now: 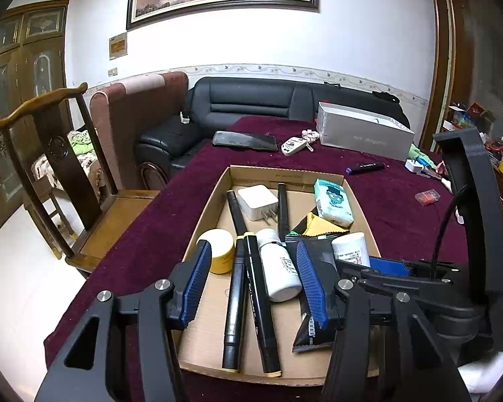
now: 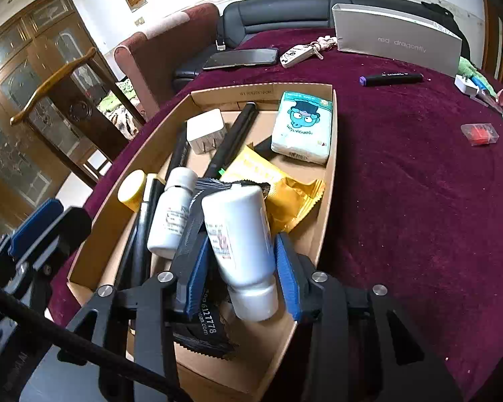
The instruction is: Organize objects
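A cardboard box (image 1: 203, 211) on the maroon table holds black markers (image 1: 256, 294), a white bottle (image 1: 278, 268), a yellow jar (image 1: 219, 249), a white charger (image 1: 258, 201), a tissue pack (image 1: 333, 202), a yellow packet and a black packet (image 1: 310, 330). My left gripper (image 1: 251, 276) is open above the box's near end. My right gripper (image 2: 241, 268) is shut on a second white bottle (image 2: 241, 234), held over the black packet (image 2: 204, 321) inside the box (image 2: 330, 181). The right gripper also shows in the left wrist view (image 1: 389, 266).
On the table beyond the box lie a purple-capped marker (image 2: 390, 77), a red plastic case (image 2: 479, 134), a key fob (image 2: 296, 55), a black phone (image 2: 241, 58) and a silver box (image 2: 397, 38). A wooden chair (image 1: 63, 167) stands left; a black sofa (image 1: 251, 104) behind.
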